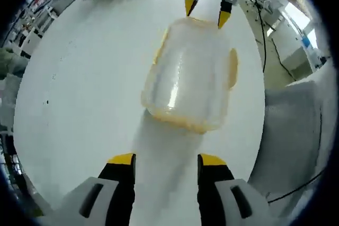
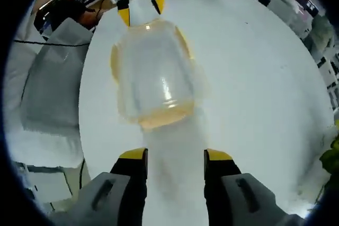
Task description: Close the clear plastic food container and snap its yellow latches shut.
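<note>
Tabletop (image 1: 79, 88), white and round, is carrying the closed container (image 1: 190, 75) between both spread tongs (image 1: 165, 158), (image 2: 175, 154), shelves standing behind.

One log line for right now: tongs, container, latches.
left tongs open, off container | right tongs open, off container | container on table, lid on | latches unclear

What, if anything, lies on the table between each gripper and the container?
Nothing visible: bare white table separates the left gripper from the container, and the right gripper likewise faces it across bare tabletop.

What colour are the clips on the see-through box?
Yellow. The latches on the container show best in the left gripper view.
</note>
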Motion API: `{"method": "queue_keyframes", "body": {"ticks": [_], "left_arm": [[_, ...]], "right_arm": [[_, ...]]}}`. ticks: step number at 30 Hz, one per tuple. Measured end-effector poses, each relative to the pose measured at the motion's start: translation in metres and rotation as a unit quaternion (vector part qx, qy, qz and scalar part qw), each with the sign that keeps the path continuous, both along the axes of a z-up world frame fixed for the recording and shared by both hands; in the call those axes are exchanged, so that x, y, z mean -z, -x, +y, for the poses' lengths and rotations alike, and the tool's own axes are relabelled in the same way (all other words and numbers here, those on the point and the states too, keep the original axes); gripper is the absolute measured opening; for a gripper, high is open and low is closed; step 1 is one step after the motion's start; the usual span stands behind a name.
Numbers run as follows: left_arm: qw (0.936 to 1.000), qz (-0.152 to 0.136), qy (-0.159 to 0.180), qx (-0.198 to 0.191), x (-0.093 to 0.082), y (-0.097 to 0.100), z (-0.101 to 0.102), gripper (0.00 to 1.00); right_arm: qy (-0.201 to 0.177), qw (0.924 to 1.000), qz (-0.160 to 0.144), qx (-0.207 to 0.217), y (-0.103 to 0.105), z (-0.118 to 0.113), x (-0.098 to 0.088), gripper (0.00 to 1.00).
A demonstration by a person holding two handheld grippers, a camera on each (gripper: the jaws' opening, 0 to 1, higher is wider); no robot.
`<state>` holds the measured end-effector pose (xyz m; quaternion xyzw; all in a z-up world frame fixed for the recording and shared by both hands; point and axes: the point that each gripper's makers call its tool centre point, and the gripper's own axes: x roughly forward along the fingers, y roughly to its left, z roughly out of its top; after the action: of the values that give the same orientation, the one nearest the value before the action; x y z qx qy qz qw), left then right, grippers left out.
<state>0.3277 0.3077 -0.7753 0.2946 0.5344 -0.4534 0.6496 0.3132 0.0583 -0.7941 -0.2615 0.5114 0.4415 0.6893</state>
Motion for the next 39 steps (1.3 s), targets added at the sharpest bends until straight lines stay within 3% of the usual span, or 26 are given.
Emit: {"method": "queue_keyframes", "body": {"ticks": [3, 4, 7, 10, 11, 12, 13, 14, 15, 16, 17, 18, 19, 20, 21, 22, 23, 25, 27, 28, 29, 33, 37, 39], "left_arm": [[0.9947, 0.026, 0.029, -0.095, -0.009, -0.004, -0.002, 0.53], [0.9890, 0.035, 0.035, -0.139, -0.011, -0.006, -0.001, 0.51], [0.9751, 0.062, 0.055, -0.206, -0.016, -0.006, -0.005, 0.44], [0.9434, 0.108, 0.120, -0.290, -0.024, -0.005, -0.024, 0.42], [0.9271, 0.116, 0.153, -0.322, -0.027, -0.010, -0.033, 0.44], [0.9182, 0.122, 0.165, -0.339, -0.028, -0.011, -0.036, 0.48], [0.9048, 0.133, 0.172, -0.366, -0.026, -0.011, -0.040, 0.49], [0.8990, 0.139, 0.168, -0.380, -0.024, -0.010, -0.040, 0.49], [0.8992, 0.140, 0.153, -0.385, -0.018, -0.006, -0.038, 0.49], [0.9027, 0.138, 0.138, -0.384, -0.013, -0.004, -0.036, 0.49], [0.9073, 0.133, 0.117, -0.381, -0.008, 0.000, -0.032, 0.48], [0.9103, 0.132, 0.090, -0.382, -0.001, 0.005, -0.026, 0.47], [0.9171, 0.138, 0.066, -0.368, 0.004, 0.012, -0.022, 0.46], [0.9163, 0.134, 0.081, -0.369, 0.005, 0.009, -0.026, 0.45], [0.9110, 0.136, 0.085, -0.380, 0.005, 0.008, -0.028, 0.44], [0.8985, 0.148, 0.101, -0.401, 0.004, 0.008, -0.034, 0.43], [0.8940, 0.158, 0.109, -0.405, 0.002, 0.009, -0.038, 0.41], [0.8878, 0.168, 0.115, -0.413, 0.000, 0.010, -0.042, 0.39], [0.8917, 0.166, 0.106, -0.407, -0.001, 0.009, -0.042, 0.37], [0.8993, 0.156, 0.101, -0.396, -0.001, 0.006, -0.040, 0.37], [0.8998, 0.152, 0.099, -0.397, -0.002, 0.004, -0.041, 0.37], [0.8889, 0.167, 0.110, -0.412, -0.001, -0.001, -0.046, 0.37], [0.8983, 0.158, 0.096, -0.399, 0.006, 0.004, -0.049, 0.31], [0.8967, 0.152, 0.086, -0.407, 0.010, 0.003, -0.048, 0.26]], "right_arm": [[-0.016, 0.9988, -0.003, 0.047, -0.007, -0.001, -0.011, 0.34], [-0.030, 0.9975, 0.001, 0.064, -0.008, 0.001, -0.017, 0.34], [-0.056, 0.9884, 0.011, 0.141, -0.015, 0.004, -0.029, 0.36], [-0.089, 0.9811, 0.030, 0.169, -0.014, 0.012, -0.040, 0.27], [-0.094, 0.9817, 0.032, 0.163, -0.013, 0.014, -0.041, 0.23], [-0.105, 0.9765, 0.048, 0.182, -0.010, 0.018, -0.042, 0.20], [-0.111, 0.9718, 0.061, 0.199, -0.009, 0.020, -0.042, 0.21], [-0.123, 0.9669, 0.070, 0.212, -0.008, 0.025, -0.042, 0.23], [-0.140, 0.9587, 0.084, 0.233, -0.007, 0.031, -0.042, 0.28], [-0.146, 0.9560, 0.088, 0.239, -0.007, 0.033, -0.041, 0.31], [-0.159, 0.9481, 0.108, 0.253, -0.005, 0.038, -0.040, 0.33], [-0.164, 0.9411, 0.126, 0.267, -0.001, 0.042, -0.038, 0.32], [-0.167, 0.9388, 0.132, 0.271, 0.000, 0.043, -0.036, 0.29], [-0.171, 0.9389, 0.132, 0.268, -0.001, 0.044, -0.031, 0.26], [-0.172, 0.9377, 0.135, 0.270, -0.001, 0.044, -0.027, 0.25], [-0.173, 0.9275, 0.153, 0.294, 0.002, 0.044, -0.023, 0.24], [-0.175, 0.9218, 0.158, 0.307, 0.001, 0.045, -0.021, 0.25], [-0.183, 0.9202, 0.157, 0.308, -0.001, 0.045, -0.017, 0.25], [-0.180, 0.9196, 0.157, 0.312, -0.001, 0.044, -0.015, 0.24], [-0.179, 0.9190, 0.157, 0.314, -0.002, 0.045, -0.015, 0.22], [-0.177, 0.9192, 0.157, 0.315, -0.002, 0.045, -0.014, 0.19], [-0.183, 0.9181, 0.161, 0.313, -0.002, 0.049, -0.014, 0.18], [-0.178, 0.9207, 0.161, 0.308, -0.003, 0.048, -0.014, 0.18], [-0.176, 0.9227, 0.159, 0.304, -0.002, 0.048, -0.014, 0.18]]}}
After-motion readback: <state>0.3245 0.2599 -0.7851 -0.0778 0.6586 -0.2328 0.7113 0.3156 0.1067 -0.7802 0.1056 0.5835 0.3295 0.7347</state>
